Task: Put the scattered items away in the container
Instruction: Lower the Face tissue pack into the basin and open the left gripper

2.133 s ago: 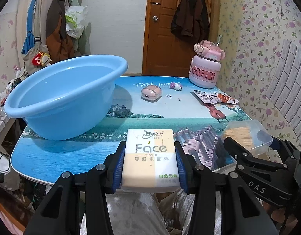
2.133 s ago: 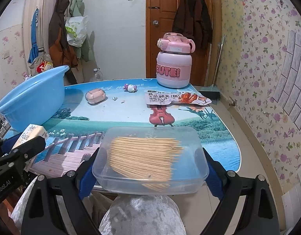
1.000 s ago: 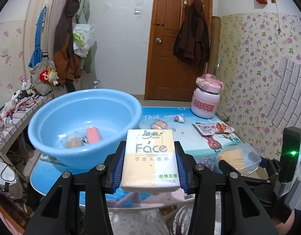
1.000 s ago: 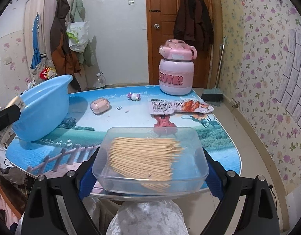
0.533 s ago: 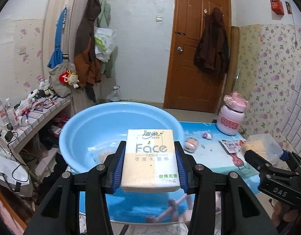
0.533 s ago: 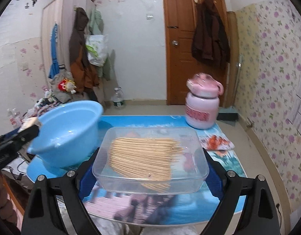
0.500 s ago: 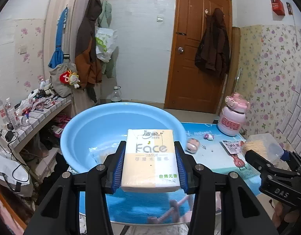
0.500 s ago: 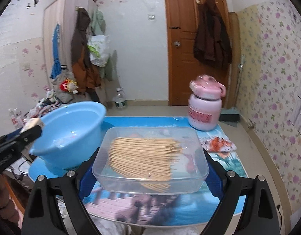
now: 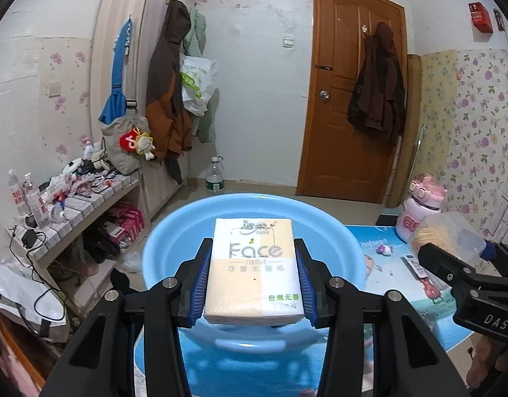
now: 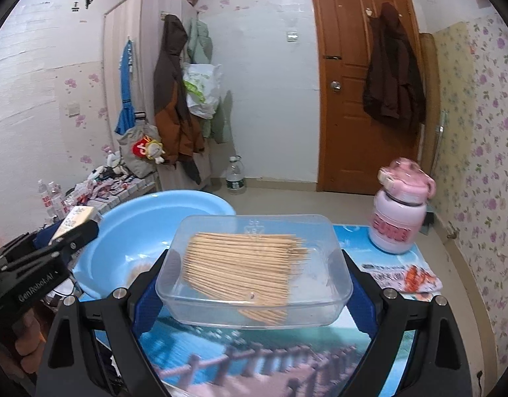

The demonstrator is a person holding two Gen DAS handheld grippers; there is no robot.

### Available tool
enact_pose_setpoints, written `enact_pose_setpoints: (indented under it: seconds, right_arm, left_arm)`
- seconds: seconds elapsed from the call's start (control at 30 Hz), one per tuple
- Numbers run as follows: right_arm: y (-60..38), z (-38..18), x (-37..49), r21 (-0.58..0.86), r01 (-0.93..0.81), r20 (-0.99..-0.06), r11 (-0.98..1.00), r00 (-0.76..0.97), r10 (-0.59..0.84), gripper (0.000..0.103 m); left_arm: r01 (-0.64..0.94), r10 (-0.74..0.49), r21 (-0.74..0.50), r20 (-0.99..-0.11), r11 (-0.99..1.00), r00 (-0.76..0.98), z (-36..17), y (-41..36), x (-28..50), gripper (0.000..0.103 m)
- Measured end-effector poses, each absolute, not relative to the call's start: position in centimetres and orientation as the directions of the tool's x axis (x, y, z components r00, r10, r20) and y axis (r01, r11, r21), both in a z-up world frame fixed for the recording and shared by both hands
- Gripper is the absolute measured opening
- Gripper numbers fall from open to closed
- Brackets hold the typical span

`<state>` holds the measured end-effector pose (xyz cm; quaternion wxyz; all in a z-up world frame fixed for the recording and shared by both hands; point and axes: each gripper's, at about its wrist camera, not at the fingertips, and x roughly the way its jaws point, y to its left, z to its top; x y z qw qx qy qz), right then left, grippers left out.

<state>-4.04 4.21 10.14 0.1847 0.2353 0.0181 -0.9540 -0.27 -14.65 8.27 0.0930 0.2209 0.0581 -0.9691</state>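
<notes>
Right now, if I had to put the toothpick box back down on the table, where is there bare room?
Free: the near strip of table under the toothpick box, between the blue basin and the snack packet. Crowded: the far right corner, with the packet and pink bottle; the basin fills the left.

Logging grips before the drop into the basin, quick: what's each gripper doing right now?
Left gripper: shut on the tissue pack.
Right gripper: shut on the toothpick box.
</notes>
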Motion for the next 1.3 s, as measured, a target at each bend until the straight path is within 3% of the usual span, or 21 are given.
enact_pose_setpoints:
  seconds: [0.4, 1.3]
  right_arm:
    - [-1.7, 10.8, -5.6, 0.035, 0.456, -0.450, -0.889, -0.787, -0.422, 0.093]
    - [-4.7, 7.3, -9.6, 0.029, 0.450, -0.527, -0.893, -0.752, -0.396, 0.093]
  left_arm:
    - [0.237, -0.186, -0.059, -0.450, -0.970, -0.873, 7.4, -17.8, -1.9, 0.044]
    - [0.207, -0.162, -0.015, -0.567, -0.978, -0.807, 2.5, -18.2, -5.7, 0.044]
